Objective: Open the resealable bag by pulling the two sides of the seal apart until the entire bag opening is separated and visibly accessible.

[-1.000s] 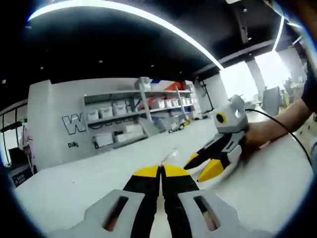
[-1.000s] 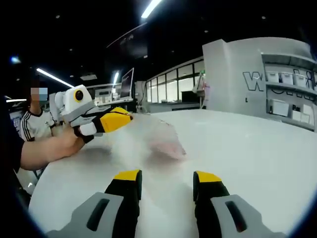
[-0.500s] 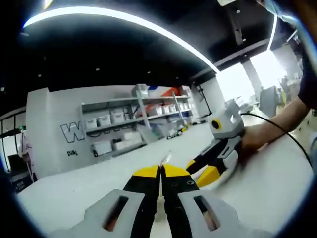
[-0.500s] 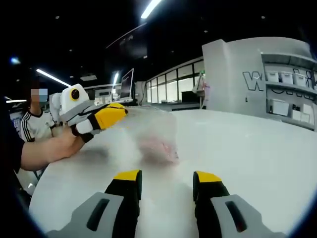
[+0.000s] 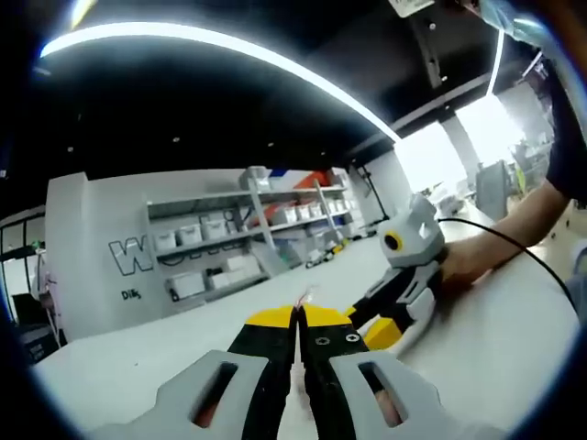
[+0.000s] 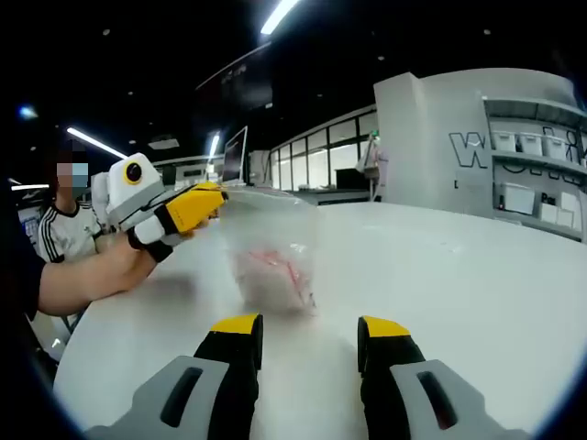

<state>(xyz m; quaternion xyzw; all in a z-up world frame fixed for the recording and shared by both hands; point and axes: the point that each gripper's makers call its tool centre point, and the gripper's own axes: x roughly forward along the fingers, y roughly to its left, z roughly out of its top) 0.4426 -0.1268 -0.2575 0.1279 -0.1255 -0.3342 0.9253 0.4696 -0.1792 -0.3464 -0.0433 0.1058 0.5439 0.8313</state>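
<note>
Bag (image 6: 269,257) pinched in left hand-held gripper (image 6: 213,196)

The left gripper (image 5: 296,323) has its yellow-tipped jaws pressed together, a thin sliver of the bag (image 5: 304,297) poking out above the tips. Just beside it on the white table (image 5: 486,357), the right gripper (image 5: 396,298) lies in a person's hand (image 5: 459,266), before grey shelves (image 5: 238,243) of boxes.

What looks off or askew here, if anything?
The clear resealable bag hangs tilted off the white table, pinched at one top corner by the left tongs; the right tongs are open, holding nothing. No spill or damage shows.
</note>
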